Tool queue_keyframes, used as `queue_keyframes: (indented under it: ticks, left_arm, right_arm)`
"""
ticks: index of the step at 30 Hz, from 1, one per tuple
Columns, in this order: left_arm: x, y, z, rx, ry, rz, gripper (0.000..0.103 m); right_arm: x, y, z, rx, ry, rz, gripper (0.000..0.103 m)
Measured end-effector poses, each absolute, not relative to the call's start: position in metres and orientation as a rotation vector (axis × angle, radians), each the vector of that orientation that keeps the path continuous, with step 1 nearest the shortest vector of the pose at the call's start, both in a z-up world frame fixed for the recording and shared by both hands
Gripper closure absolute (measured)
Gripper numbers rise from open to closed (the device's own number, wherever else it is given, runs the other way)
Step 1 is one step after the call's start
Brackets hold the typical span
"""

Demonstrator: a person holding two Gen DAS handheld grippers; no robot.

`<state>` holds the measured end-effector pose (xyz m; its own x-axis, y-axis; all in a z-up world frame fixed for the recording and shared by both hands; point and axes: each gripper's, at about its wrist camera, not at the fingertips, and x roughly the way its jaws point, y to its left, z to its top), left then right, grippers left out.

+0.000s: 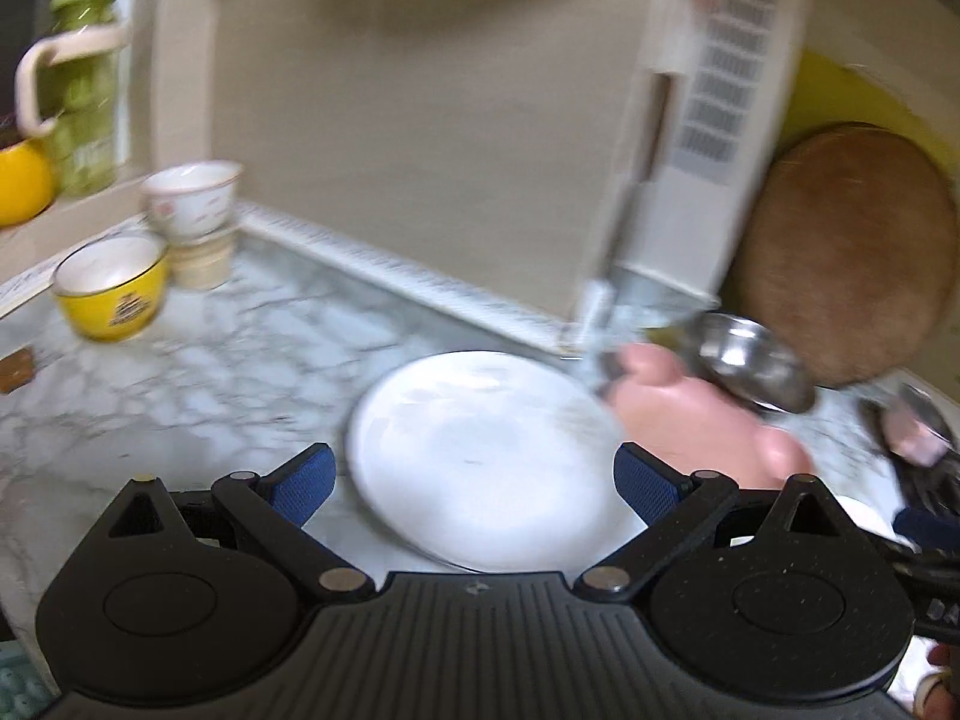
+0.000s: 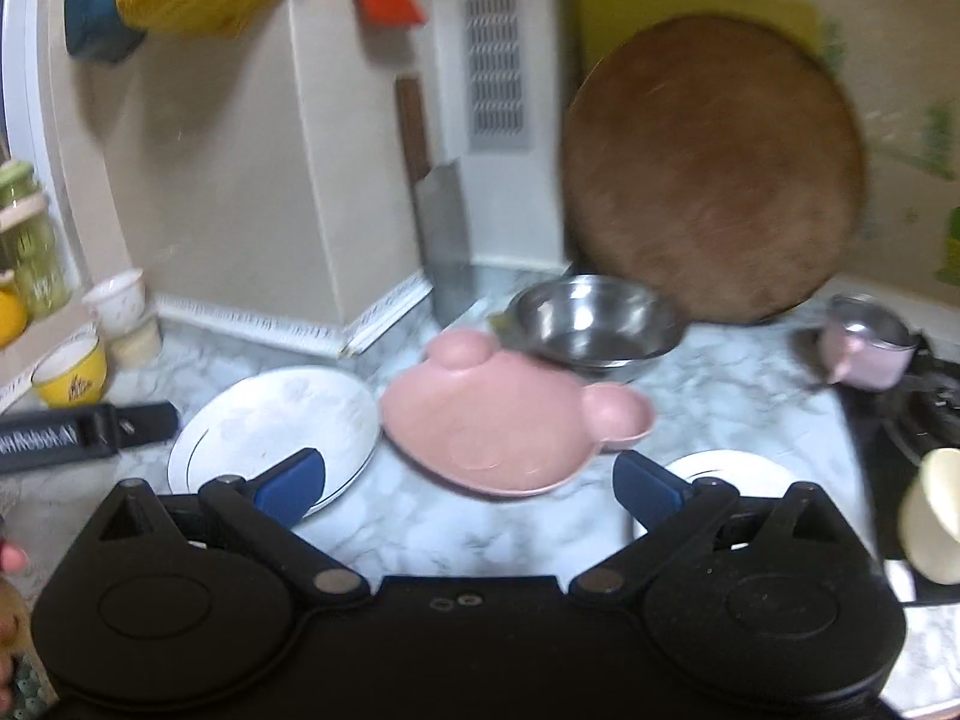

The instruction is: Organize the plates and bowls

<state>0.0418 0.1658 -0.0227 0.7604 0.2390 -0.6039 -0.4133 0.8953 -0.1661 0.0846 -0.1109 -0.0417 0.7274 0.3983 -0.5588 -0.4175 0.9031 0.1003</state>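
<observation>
Plate [image 2: 270,420] left of bear dish [image 2: 498,438] – bowl [image 2: 591,324] behind.

Cleaver [image 2: 443,240] leans beside round wooden board [image 2: 714,180]

Two white plates [image 2: 264,420] [image 2: 732,468], one pink bear-shaped plate [image 2: 498,426], one steel bowl [image 2: 591,321] — plus three cups at left: one yellow [image 2: 72,375], two white, stacked [image 2: 117,297] [image 2: 141,339].
</observation>
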Motion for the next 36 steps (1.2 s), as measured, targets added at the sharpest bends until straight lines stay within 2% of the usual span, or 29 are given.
queue_keyframes:
  ticks: [3,12,14,17,21,25,29,34,36]
  left_arm:
    - [0.058,0.194,-0.032,-0.302,0.652,0.396,0.003]
    - [0.112,0.246,-0.067,-0.340,0.782,0.446,0.003]
    - [0.122,0.253,-0.072,-0.372,0.805,0.438,0.004]
    - [0.134,0.262,-0.081,-0.402,0.825,0.440,0.005]
    - [0.145,0.268,-0.093,-0.428,0.878,0.442,0.031]
    - [0.152,0.268,-0.101,-0.427,0.898,0.424,0.040]
    - [0.156,0.271,-0.107,-0.455,0.919,0.411,0.061]
    - [0.154,0.273,-0.109,-0.478,0.925,0.406,0.067]
    - [0.153,0.273,-0.108,-0.491,0.919,0.390,0.078]
  right_arm:
    - [0.106,-0.090,-0.055,-0.037,0.674,0.476,0.002]
    - [0.156,-0.035,-0.092,-0.066,0.851,0.513,0.015]
    - [0.167,-0.029,-0.100,-0.042,0.905,0.511,0.023]
    - [0.182,-0.022,-0.110,0.003,0.974,0.508,0.028]
    - [0.192,-0.017,-0.119,0.015,1.021,0.509,0.040]
    - [0.203,-0.017,-0.126,0.057,1.081,0.491,0.060]
    - [0.210,-0.018,-0.128,0.095,1.103,0.497,0.068]
    - [0.209,-0.014,-0.127,0.115,1.104,0.528,0.084]
    - [0.208,-0.012,-0.126,0.115,1.102,0.535,0.090]
